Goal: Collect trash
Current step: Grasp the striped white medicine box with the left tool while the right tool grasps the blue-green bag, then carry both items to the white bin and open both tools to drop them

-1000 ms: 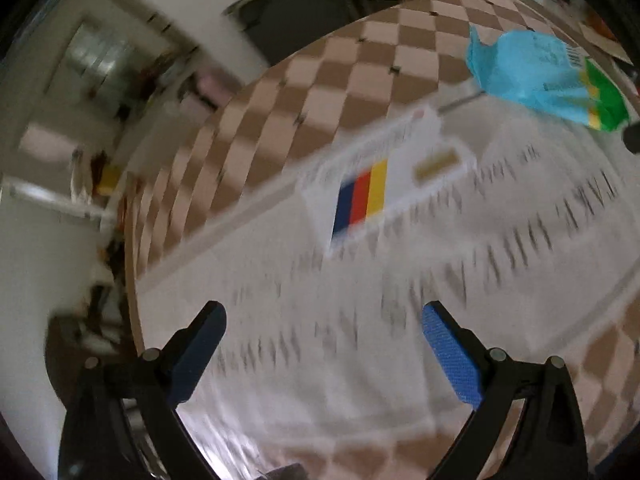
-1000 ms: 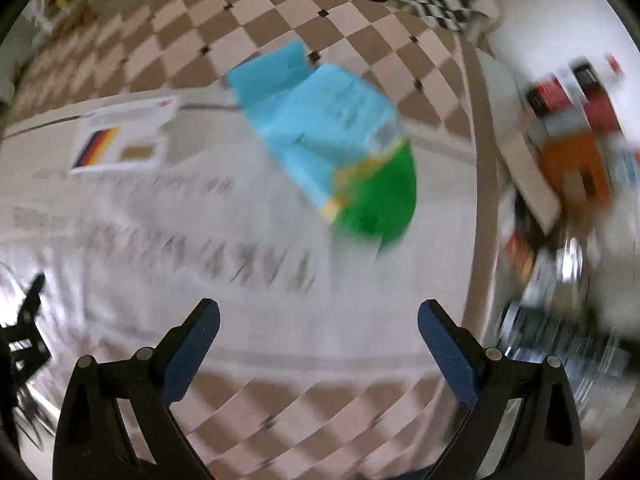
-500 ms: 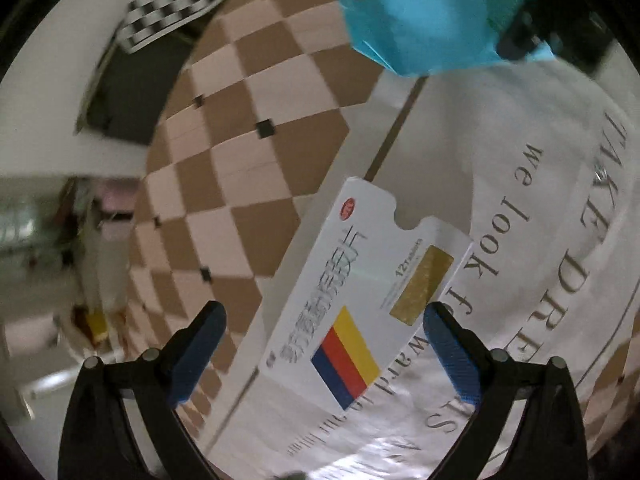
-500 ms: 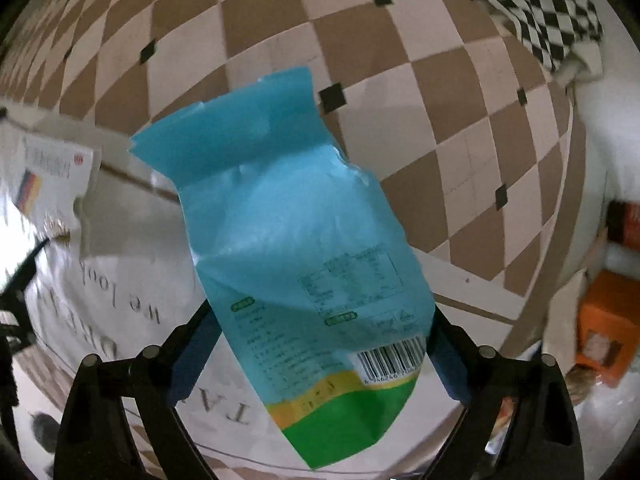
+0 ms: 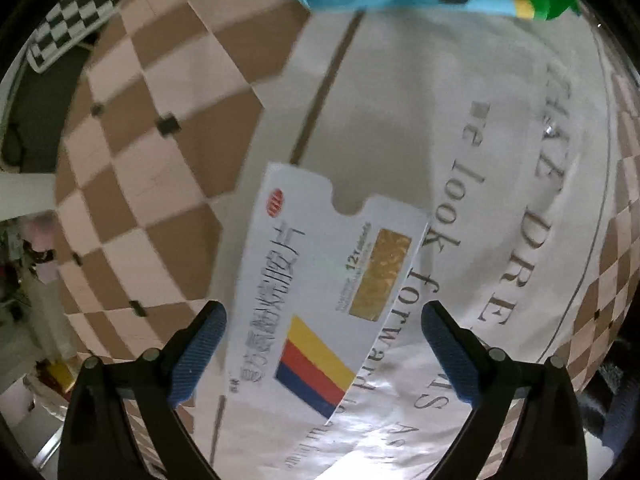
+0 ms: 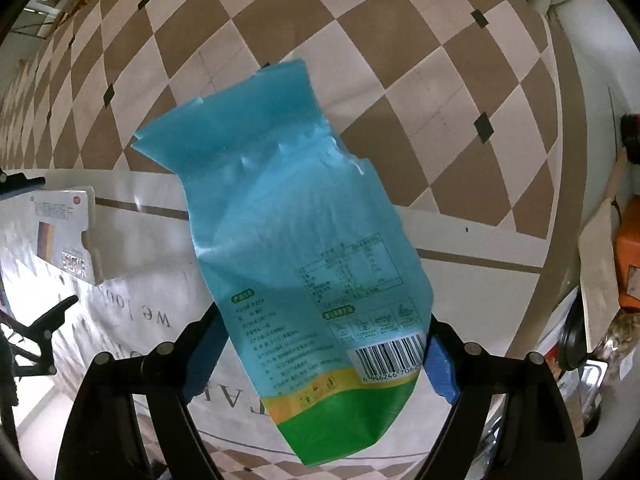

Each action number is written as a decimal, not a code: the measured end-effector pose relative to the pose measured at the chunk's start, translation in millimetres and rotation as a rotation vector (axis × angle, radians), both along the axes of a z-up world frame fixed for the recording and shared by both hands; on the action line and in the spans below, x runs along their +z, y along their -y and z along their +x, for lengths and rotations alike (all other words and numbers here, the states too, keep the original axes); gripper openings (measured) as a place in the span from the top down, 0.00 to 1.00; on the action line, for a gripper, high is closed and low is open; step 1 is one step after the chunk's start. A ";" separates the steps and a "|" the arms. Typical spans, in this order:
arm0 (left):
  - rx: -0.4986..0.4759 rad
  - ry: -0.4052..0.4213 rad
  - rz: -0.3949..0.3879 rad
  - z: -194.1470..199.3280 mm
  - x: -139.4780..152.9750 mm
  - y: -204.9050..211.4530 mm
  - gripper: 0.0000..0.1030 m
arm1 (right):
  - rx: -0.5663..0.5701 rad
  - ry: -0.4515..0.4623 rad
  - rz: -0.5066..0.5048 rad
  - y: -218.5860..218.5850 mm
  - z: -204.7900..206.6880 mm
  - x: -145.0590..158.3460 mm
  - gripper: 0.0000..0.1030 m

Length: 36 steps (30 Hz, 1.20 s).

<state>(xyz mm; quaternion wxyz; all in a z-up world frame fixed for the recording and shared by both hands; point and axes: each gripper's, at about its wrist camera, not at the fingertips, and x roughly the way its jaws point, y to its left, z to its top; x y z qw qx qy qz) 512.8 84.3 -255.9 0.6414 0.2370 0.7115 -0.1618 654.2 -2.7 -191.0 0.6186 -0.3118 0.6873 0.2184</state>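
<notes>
Left gripper (image 5: 322, 344): jaws spread wide, gripping nothing; blue pads on either side of the white box, apart from it.
White box (image 5: 328, 292): flat on the printed mat, striped end between the pads, notched end pointing away; left long edge near the mat's border.
Right gripper (image 6: 320, 354): jaws wide, a blue pad at each side edge of the blue bag; real contact not clear.
Blue bag (image 6: 296, 236): flat and wrinkled, green end toward the camera, open torn end away; upper part over the checkered floor, lower part over the mat.
Printed mat (image 5: 500, 132): white with grey lettering and a thin brown border line, spread on the floor.
Checkered floor (image 6: 400, 40): brown and cream tiles, open past the bag's far end.
Right side: boxes and clutter (image 6: 616, 264) along the wall, well apart from the bag.
Pose: both grippers tilted down toward the floor, side by side; left one visible at the edge of the right view.
</notes>
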 end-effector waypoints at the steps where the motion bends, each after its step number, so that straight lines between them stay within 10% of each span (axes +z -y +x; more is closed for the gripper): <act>1: 0.008 0.004 -0.016 3.3 0.5 0.6 0.04 | 0.000 0.000 -0.002 -1.3 2.1 -0.9 0.16; 8: 0.120 0.040 -0.084 -4.2 13.5 2.4 0.22 | 0.000 0.023 0.001 -7.2 -14.6 -11.4 0.19; 21: 0.764 0.159 -0.172 -68.1 37.6 5.5 0.22 | -0.028 0.066 0.091 18.2 -52.7 -0.9 0.37; 36: 0.975 0.430 -0.187 -169.8 128.7 15.4 0.23 | -0.157 0.087 0.297 70.6 -133.9 38.6 0.47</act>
